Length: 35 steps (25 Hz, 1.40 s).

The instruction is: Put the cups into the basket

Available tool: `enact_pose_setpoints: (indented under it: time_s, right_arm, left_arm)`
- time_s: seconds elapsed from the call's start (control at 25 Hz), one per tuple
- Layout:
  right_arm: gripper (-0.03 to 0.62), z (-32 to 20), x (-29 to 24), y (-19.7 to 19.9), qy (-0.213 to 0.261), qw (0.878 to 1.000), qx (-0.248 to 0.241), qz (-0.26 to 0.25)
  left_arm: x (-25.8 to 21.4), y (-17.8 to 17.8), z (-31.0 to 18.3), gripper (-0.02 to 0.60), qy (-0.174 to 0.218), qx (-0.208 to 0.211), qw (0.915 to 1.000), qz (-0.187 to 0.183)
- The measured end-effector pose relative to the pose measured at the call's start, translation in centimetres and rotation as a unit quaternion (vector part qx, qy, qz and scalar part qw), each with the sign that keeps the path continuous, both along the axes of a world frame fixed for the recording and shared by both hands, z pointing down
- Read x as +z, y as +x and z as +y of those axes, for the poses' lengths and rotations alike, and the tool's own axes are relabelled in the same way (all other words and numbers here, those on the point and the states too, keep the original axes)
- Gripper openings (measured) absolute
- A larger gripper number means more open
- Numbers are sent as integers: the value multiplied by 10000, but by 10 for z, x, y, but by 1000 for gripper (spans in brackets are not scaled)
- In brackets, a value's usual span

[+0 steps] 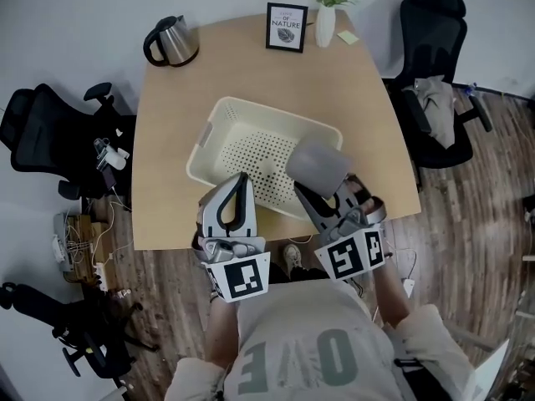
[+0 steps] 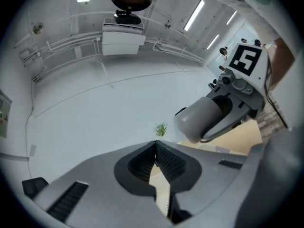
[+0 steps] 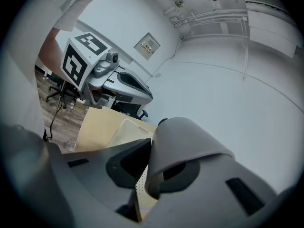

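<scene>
A grey cup [image 1: 318,164] lies on its side between the jaws of my right gripper [image 1: 316,187], which is shut on it. In the head view the cup hangs over the near right part of the cream perforated basket [image 1: 251,109] on the wooden table [image 1: 167,140]. In the right gripper view the cup [image 3: 185,141] fills the jaws, with the basket [image 3: 124,129] beyond. My left gripper [image 1: 242,179] hovers at the basket's near rim, its tips together and nothing held; its closed tips [image 2: 156,146] show in its own view, with the cup [image 2: 199,120] to the right.
At the table's far edge stand a steel kettle [image 1: 171,40], a framed picture [image 1: 287,27], a white vase with a plant [image 1: 326,19] and a yellow note [image 1: 349,37]. Black office chairs [image 1: 435,73] [image 1: 50,132] flank the table. Cables lie on the floor at left.
</scene>
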State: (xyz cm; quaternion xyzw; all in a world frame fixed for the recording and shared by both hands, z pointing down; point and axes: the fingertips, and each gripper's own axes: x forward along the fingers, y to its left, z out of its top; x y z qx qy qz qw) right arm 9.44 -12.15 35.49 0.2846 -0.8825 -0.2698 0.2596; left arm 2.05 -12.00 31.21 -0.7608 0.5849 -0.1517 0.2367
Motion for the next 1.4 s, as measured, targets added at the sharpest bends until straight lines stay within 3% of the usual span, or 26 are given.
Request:
enact_pose_setpoints:
  time_s: [0.36, 0.84, 1.0, 1.4]
  right_arm:
    - [41, -23, 1, 0, 96, 9999, 78, 49]
    - [41, -57, -27, -20, 428, 9980, 359, 303]
    - [41, -73, -22, -29, 260, 9984, 320, 395]
    - [41, -102, 30, -64, -342, 9919, 8, 1227]
  left_arm:
    - [-11, -2, -29, 9, 120, 82, 9997, -181]
    - [-26, -8, -79, 9, 532, 581, 9969, -27]
    - [-24, -18, -94, 9, 478, 569, 9972, 5]
    - [18, -53, -120, 9, -3, 546, 9984, 151]
